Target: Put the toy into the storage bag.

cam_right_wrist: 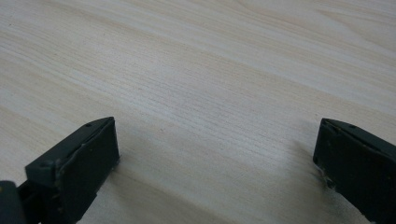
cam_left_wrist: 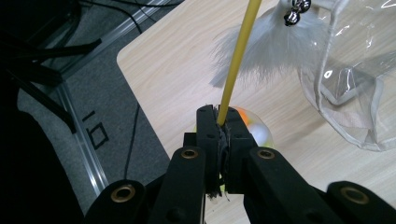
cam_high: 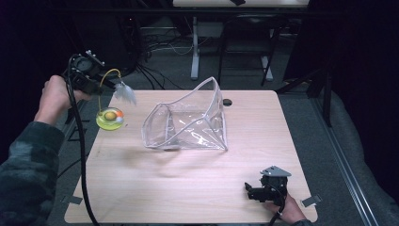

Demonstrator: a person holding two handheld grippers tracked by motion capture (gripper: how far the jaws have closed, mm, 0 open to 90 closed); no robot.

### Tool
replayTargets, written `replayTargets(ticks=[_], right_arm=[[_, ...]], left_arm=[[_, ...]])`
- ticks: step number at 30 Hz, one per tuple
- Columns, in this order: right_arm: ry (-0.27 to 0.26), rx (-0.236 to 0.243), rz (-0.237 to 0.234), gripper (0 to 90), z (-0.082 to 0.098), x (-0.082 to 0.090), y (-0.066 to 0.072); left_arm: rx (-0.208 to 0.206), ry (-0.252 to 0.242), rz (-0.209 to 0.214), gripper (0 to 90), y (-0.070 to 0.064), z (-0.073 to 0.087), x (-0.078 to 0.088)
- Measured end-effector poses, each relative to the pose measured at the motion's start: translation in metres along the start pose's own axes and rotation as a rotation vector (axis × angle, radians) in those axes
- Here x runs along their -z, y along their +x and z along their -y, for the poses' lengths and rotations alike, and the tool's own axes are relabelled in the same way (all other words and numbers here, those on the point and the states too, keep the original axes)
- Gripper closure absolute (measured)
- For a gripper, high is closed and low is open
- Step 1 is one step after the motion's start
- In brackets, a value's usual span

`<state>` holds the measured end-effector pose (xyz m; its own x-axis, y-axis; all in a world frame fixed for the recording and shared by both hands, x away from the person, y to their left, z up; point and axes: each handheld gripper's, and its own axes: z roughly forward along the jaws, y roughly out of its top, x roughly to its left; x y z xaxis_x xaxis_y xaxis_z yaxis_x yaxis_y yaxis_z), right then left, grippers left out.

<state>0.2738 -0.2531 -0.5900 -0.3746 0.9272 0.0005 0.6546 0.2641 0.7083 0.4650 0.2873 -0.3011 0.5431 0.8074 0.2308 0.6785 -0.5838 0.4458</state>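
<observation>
A cat toy with a yellow-green round base (cam_high: 110, 118), a thin yellow wand (cam_left_wrist: 238, 58) and a white feather (cam_high: 125, 92) hangs over the table's left edge. My left gripper (cam_left_wrist: 218, 114) is shut on the wand, just above the base (cam_left_wrist: 254, 128) with its orange and white balls. The feather (cam_left_wrist: 275, 49) carries small silver bells. A clear plastic pouch (cam_high: 188, 122) stands open at the table's middle, its rim (cam_left_wrist: 355, 70) close to the feather. My right gripper (cam_high: 248, 188) rests low on the table's front right, its jaws wide apart over bare wood (cam_right_wrist: 210, 135), nothing between them.
The light wooden table (cam_high: 188, 188) has a small round hole (cam_high: 227, 101) near its far edge. Beyond it stand desk legs and cables on a dark floor. Left of the table lie a metal rail and floor markings (cam_left_wrist: 95, 135).
</observation>
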Motion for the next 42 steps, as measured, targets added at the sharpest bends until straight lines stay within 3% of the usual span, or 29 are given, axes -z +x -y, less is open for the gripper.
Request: replayTargets(ticks=[14, 42], right_arm=[[0.000, 0.000, -0.001, 0.0, 0.000, 0.000, 0.000], [0.000, 0.001, -0.002, 0.0, 0.000, 0.000, 0.000]], left_arm=[[0.002, -0.005, 0.001, 87.9, 0.001, -0.017, 0.006], [-0.080, -0.041, -0.030, 87.9, -0.020, -0.065, 0.037]])
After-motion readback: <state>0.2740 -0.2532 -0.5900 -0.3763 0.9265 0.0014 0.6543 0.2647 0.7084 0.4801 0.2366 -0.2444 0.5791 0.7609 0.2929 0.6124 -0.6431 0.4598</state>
